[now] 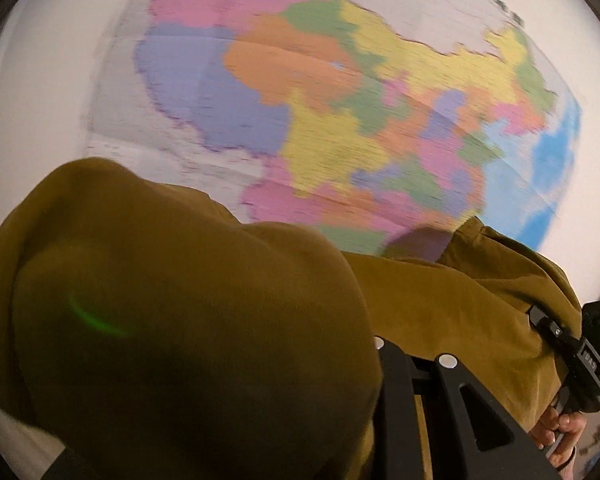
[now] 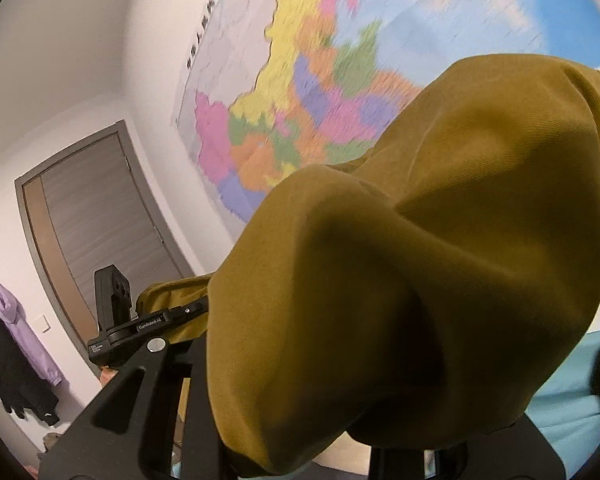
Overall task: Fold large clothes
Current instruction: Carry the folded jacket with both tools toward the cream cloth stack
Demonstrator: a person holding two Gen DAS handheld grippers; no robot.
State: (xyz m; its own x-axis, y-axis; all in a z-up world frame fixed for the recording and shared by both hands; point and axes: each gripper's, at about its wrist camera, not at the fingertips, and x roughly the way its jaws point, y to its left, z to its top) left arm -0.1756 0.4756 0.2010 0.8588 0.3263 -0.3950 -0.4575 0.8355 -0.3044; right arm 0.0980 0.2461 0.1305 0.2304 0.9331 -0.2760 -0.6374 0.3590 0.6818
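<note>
A mustard-yellow garment (image 1: 172, 300) is held up in the air in front of a wall map, stretched between both grippers. In the left wrist view it drapes over my left gripper (image 1: 340, 332) and hides the fingertips; only one black finger (image 1: 448, 384) shows. The right gripper (image 1: 548, 326) appears at the right edge, clamped on the garment's far end, with a person's hand (image 1: 560, 428) below it. In the right wrist view the garment (image 2: 420, 260) bulges over my right gripper (image 2: 300, 344), and the left gripper (image 2: 192, 309) pinches the cloth's edge at lower left.
A large coloured map (image 1: 320, 92) hangs on the white wall behind. A grey door (image 2: 100, 216) stands at left, with a purple hoodie (image 2: 20, 332) and dark clothes hanging beside it. A teal surface (image 2: 572, 408) lies at lower right.
</note>
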